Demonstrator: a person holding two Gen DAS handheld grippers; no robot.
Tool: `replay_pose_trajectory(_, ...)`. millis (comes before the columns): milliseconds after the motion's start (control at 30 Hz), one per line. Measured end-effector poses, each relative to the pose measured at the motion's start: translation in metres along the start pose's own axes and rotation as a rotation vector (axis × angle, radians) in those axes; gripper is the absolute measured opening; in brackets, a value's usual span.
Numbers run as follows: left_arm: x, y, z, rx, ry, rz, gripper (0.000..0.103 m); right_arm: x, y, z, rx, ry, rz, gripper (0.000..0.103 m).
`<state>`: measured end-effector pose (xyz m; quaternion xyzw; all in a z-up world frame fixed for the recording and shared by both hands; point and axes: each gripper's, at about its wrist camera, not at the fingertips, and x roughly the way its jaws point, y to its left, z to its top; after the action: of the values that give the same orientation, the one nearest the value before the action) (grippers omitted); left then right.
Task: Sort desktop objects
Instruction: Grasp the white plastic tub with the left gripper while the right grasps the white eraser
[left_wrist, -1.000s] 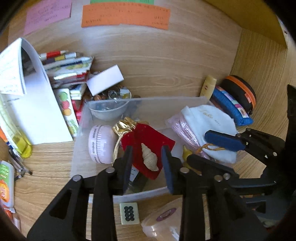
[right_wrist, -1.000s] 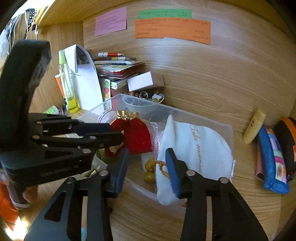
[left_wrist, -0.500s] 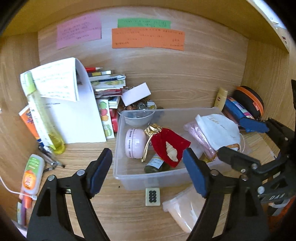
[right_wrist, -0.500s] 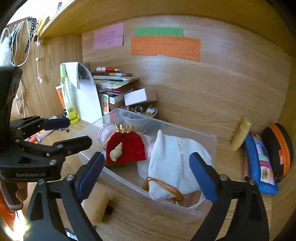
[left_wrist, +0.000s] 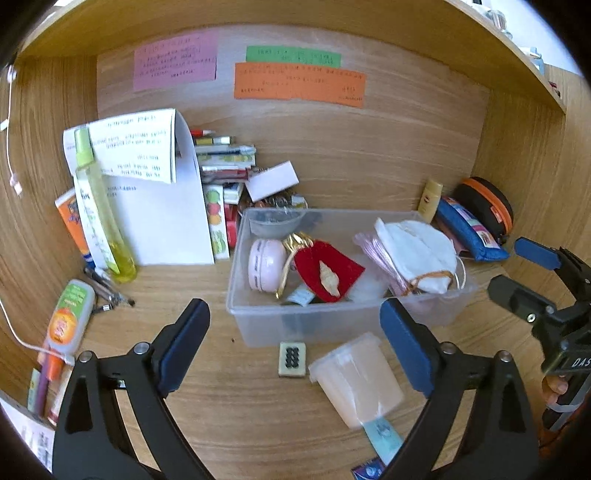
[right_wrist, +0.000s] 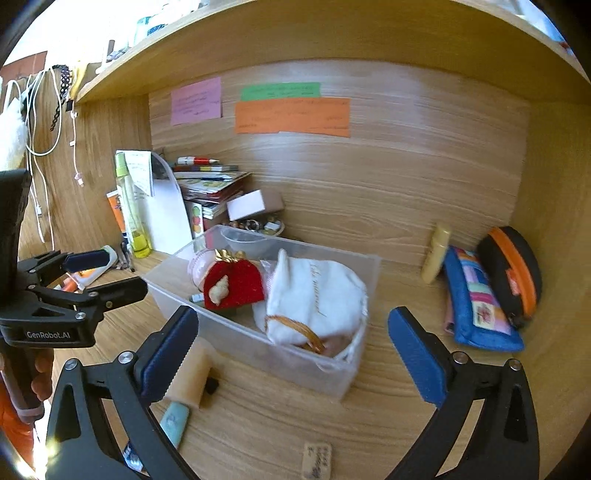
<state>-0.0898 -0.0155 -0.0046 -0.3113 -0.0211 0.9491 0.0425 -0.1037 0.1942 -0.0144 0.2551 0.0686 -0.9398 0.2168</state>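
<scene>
A clear plastic bin stands mid-desk. It holds a red pouch with a small shell on it, a white drawstring bag, a pink round case and a small clear bowl. My left gripper is open and empty, in front of the bin. My right gripper is open and empty, over the bin's near right side.
In front of the bin lie a domino tile, a cloudy plastic cup and a teal packet. At the left stand a yellow spray bottle, folded papers, stacked books. At the right lie a blue pouch, an orange-black case, a tube.
Both grippers opened and drew back from the bin. The shell stays on the red pouch and the white bag stays in the bin.
</scene>
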Motion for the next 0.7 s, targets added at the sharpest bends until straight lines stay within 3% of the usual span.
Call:
replay_pose_trajectory(433,0.027,-0.019,-0.036,-0.067,0.147,-0.081,0.094,-0.001,-0.023,-0.049,0.022,0.109,-0.031,0.102)
replay_pose_trajectory(700,0.048,-0.028,-0.054,-0.130,0.216,-0.014,0.094,0.012,-0.027,-0.080,-0.022,0.221,0.050,0.102)
